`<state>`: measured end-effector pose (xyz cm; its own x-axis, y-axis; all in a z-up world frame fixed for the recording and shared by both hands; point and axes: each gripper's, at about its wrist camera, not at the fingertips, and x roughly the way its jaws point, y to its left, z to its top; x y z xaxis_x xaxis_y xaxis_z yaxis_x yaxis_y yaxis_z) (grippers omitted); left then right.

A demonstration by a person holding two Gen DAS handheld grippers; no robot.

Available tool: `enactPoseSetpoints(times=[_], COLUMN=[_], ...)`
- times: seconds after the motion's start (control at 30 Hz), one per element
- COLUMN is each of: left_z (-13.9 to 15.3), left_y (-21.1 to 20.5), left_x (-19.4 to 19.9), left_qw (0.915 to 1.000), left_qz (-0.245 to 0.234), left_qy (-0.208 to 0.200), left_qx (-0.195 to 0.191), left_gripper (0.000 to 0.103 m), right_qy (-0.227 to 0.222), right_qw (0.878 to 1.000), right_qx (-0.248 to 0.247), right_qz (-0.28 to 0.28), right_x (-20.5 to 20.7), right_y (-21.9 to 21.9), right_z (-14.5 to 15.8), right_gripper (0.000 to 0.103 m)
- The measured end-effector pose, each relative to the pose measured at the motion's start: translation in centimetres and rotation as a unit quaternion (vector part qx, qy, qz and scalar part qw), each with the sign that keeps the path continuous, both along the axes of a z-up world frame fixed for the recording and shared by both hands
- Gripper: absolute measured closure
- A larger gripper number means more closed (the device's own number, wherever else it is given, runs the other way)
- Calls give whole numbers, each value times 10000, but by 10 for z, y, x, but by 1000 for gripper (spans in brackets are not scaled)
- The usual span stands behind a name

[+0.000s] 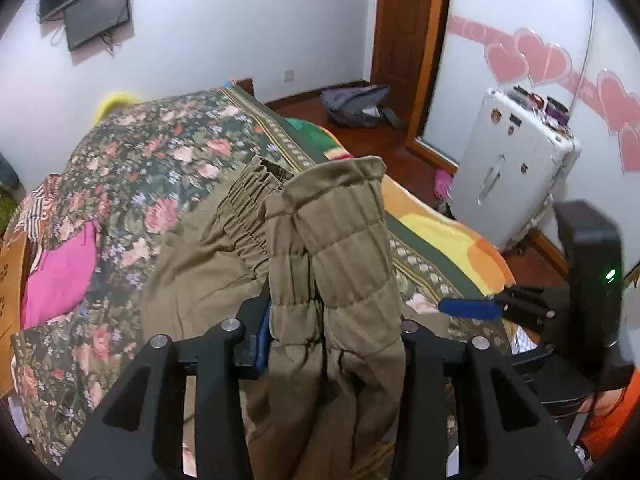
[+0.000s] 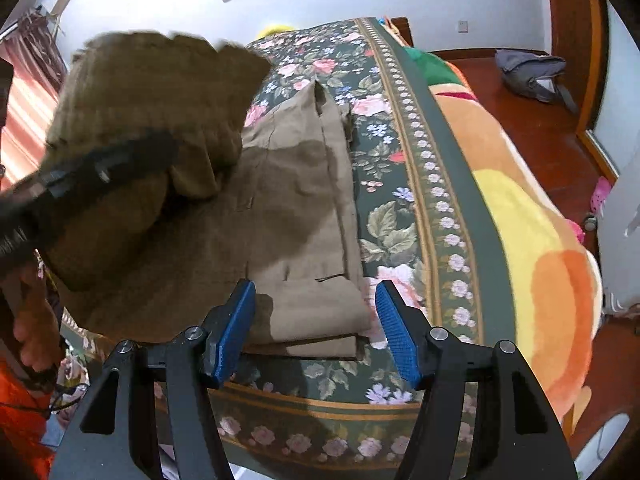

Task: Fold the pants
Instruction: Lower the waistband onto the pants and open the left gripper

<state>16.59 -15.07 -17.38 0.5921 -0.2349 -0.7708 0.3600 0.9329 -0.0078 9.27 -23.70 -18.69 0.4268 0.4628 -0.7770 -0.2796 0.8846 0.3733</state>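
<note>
ribbed khaki pants (image 1: pixel 340 248), floral quilt (image 1: pixel 160 152)

Matt olive cloth pants (image 1: pixel 332 240), ribbed at the cuffs, lie on a floral woven bedspread (image 1: pixel 160 152).

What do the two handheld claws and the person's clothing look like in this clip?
Both are black angular frames with silver bolts and ribbed blue pads. The right claw shows them plainly, and a black block on it has a green light. The left claw is mostly covered. An orange sleeve and thin black cable show.
</note>
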Motion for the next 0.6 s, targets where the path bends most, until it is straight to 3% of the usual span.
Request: enactPoseSetpoints(times=[0.07, 0.13, 0.17, 0.2, 0.47, 0.6], left_z=[-5, -7, -8, -9, 4, 29], left_y=[-5, -8, -8, -7, 1, 18], left_x=[-1, -2, -2, -3, -9, -17], left_qw=[10000, 9999, 9996, 9991, 9964, 9958], left_qz=[-26, -83, -131, -176, -213, -130], left_qy=[55, 142, 244, 337, 512, 237], left_qx=[59, 41, -57, -210, -641, -880], left_gripper=[65, 53, 39, 33, 33, 29], right_qy=[-20, -36, -52, -49, -93, -161], right_qw=[10000, 10000, 9999, 9999, 9995, 9993], right_qx=[25, -1, 3, 7, -9, -20], right_qz=[-35, -86, -118, -146, -288, -345], right_x=[-5, -4, -4, -4, -6, -3], right_y=[-4, -7, -8, -11, -18, -20], right_z=[2, 2, 2, 2, 6, 10], right_gripper=[43, 43, 43, 43, 43, 43])
